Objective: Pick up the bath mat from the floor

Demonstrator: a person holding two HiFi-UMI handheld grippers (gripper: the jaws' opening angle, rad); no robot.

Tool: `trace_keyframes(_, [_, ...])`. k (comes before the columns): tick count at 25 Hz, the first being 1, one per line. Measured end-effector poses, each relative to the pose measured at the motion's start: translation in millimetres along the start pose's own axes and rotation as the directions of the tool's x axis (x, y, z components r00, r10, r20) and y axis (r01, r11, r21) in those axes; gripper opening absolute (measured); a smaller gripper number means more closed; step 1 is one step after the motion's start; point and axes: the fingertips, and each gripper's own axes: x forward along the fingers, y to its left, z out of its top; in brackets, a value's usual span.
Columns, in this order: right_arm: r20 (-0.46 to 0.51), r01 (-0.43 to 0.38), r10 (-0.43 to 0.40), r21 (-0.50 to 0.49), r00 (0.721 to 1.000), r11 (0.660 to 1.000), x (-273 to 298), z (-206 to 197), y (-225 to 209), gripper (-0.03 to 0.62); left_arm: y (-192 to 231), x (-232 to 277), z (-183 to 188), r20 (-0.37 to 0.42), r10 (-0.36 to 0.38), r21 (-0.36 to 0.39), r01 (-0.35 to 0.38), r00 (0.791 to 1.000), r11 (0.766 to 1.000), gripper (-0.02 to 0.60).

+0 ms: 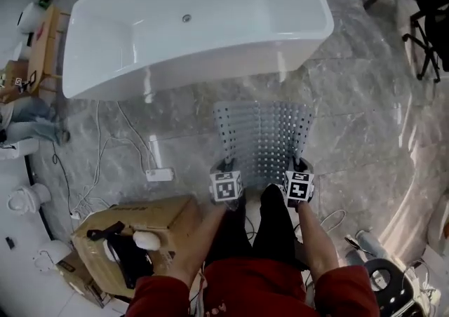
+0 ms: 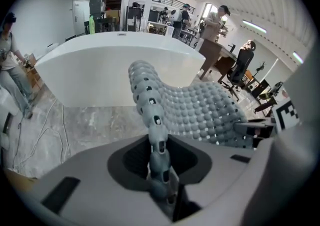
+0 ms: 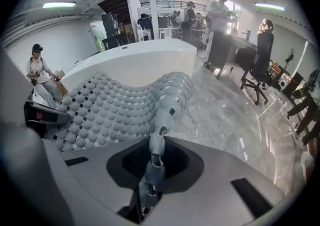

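A person in red sleeves holds a grey, studded rubber bath mat full of square holes (image 1: 263,133) above the grey marble floor (image 1: 365,112), in front of a white freestanding bathtub (image 1: 210,28). The left gripper (image 1: 224,166) and the right gripper (image 1: 300,164) each take one near corner. In the left gripper view and the right gripper view alike, the jaws are pressed onto the mat's thin edge, which runs down between them and out of sight.

From the head view, the marker cubes cover the near edge of the mat and the jaws themselves. Whether the mat's far end touches the floor cannot be told. The person's dark trousers hide the floor below the grippers. A brown cardboard box (image 1: 151,221) stands at lower left, partly cut off. People and office chairs in the background are small and warped by the wide lenses.
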Motion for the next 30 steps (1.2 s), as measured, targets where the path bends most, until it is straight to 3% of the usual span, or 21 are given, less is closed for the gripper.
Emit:
trace_keyframes(9, [0.148, 0.032, -0.030, -0.014, 0.989, 0.999, -100.2, 71.8, -4.7, 0.046, -37.7, -91.7, 66.6, 0.140, -0.039, -0.012, 0.041, 0.989, 0.999, 0.091])
trace_keyframes(14, [0.299, 0.068, -0.069, 0.012, 0.952, 0.998, -153.2, 138.7, -9.1, 0.046, -49.8, -142.7, 132.6, 0.296, -0.048, 0.096, 0.021, 0.954, 0.995, 0.087])
trace_keyframes(17, [0.407, 0.090, -0.086, 0.011, 0.910, 0.996, -184.0, 186.3, -11.5, 0.046, -59.3, -173.5, 177.6, 0.405, -0.069, 0.143, 0.011, 0.912, 0.990, 0.087])
trace_keyframes(22, [0.569, 0.127, -0.120, 0.026, 0.814, 0.991, -239.2, 261.7, -15.3, 0.046, -72.7, -232.2, 252.3, 0.550, -0.100, 0.165, 0.009, 0.829, 0.986, 0.086])
trace_keyframes(30, [0.759, 0.140, -0.130, 0.052, 0.638, 0.989, -325.4, 351.2, -9.6, 0.046, -83.2, -327.2, 333.5, 0.752, -0.108, 0.203, -0.073, 0.650, 0.976, 0.084])
